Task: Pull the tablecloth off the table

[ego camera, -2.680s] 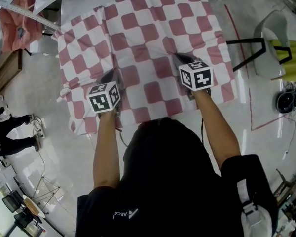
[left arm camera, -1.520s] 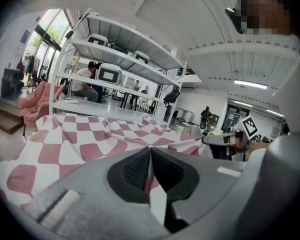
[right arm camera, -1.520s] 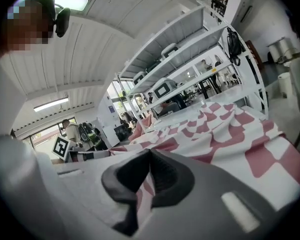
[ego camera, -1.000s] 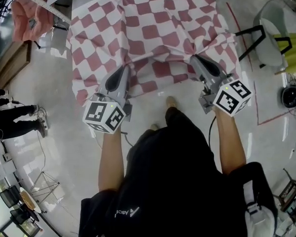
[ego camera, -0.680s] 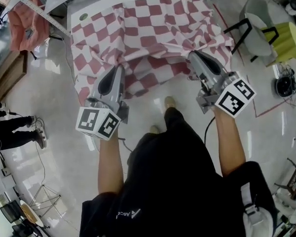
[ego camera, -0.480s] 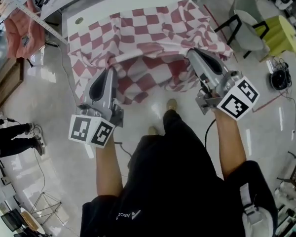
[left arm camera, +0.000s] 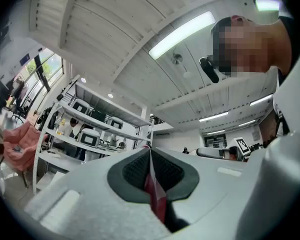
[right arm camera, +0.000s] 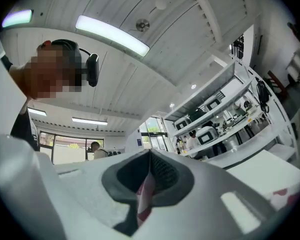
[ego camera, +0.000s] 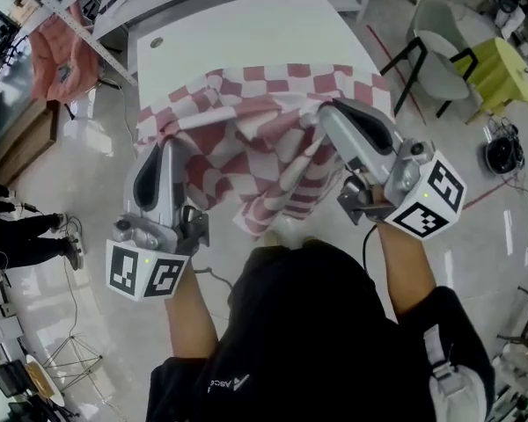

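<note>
Both tongs clamping the tablecloth, with most of it pulled off the table.

I'm keeping the left gripper [ego camera: 163, 146] fully closed on a fold of the red-and-white checked tablecloth [ego camera: 246, 126]. In the left gripper view, a thin strip of the cloth [left arm camera: 155, 196] is sitting pinched between the dark pads [left arm camera: 135, 170]. The right gripper [ego camera: 322, 118] is doing the same, with its jaws pressed together on another fold of the cloth [right arm camera: 144, 199]. The cloth is bunching and sagging between the two grippers in front of me. Its far edge is lying over the near end of the white table [ego camera: 246, 33], whose top is showing beyond it. Both gripper cameras are pointing up at the ceiling lights. A grey chair [ego camera: 440, 29] is standing to the right of the table.
</note>
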`<state>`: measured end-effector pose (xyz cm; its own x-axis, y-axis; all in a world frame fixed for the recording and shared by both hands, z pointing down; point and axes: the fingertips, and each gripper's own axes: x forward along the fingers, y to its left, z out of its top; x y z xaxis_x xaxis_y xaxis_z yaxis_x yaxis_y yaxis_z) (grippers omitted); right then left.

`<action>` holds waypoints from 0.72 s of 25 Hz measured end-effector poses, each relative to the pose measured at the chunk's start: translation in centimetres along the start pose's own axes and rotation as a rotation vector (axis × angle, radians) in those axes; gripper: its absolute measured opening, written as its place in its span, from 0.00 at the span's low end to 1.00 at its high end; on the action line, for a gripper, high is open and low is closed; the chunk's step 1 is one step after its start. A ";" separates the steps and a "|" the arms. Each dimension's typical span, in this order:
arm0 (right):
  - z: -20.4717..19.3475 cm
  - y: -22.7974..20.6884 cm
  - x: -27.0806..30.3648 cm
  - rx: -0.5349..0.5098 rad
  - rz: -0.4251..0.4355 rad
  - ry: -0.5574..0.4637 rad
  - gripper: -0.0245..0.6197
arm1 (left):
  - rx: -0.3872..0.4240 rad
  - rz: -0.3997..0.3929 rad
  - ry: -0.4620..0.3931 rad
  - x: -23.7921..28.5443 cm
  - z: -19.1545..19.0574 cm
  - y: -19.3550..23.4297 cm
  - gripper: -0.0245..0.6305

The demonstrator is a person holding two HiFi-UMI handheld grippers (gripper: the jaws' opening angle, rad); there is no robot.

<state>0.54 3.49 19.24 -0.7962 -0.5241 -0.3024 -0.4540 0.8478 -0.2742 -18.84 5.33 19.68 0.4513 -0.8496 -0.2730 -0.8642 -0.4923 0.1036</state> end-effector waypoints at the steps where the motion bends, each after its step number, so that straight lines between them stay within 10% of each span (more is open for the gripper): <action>1: 0.7 1.2 -1.2 0.006 0.030 -0.018 0.04 | 0.012 0.008 -0.015 -1.0 0.8 -1.6 0.06; 9: 4.9 4.1 -2.5 0.074 0.158 -0.060 0.04 | 0.044 0.094 -0.074 -2.8 6.2 -5.7 0.06; 18: 5.6 6.5 -4.1 0.028 0.109 -0.080 0.04 | -0.001 0.067 -0.091 -6.1 7.6 -6.5 0.06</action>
<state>3.12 10.73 13.60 -0.8053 -0.4345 -0.4033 -0.3540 0.8982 -0.2608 -17.69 15.18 13.38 0.3705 -0.8599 -0.3511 -0.8916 -0.4352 0.1251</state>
